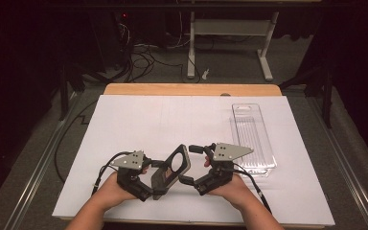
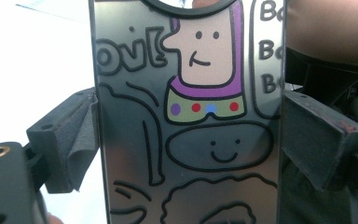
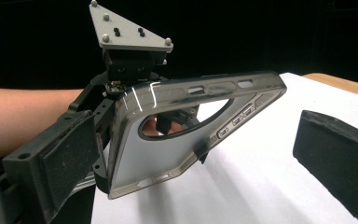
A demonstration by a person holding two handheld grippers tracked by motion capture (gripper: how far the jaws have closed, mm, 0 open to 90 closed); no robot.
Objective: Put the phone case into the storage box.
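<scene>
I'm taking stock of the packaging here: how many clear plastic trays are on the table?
1. The clear plastic tray lies flat on the white sheet, at the table's right, beyond the right tool. Nothing looks stacked on it, though a second nested beneath could escape notice.

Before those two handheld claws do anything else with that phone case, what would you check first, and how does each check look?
1. Left gripper clamps the grey cartoon-printed phone case: ok.
2. Case lifted off the white table sheet: ok.
3. Right gripper open, with the case's free end between its jaws: ok.
4. Right pads touching the case: cannot tell.
5. Clear plastic packaging tray lies apart, at the right: ok.
</scene>
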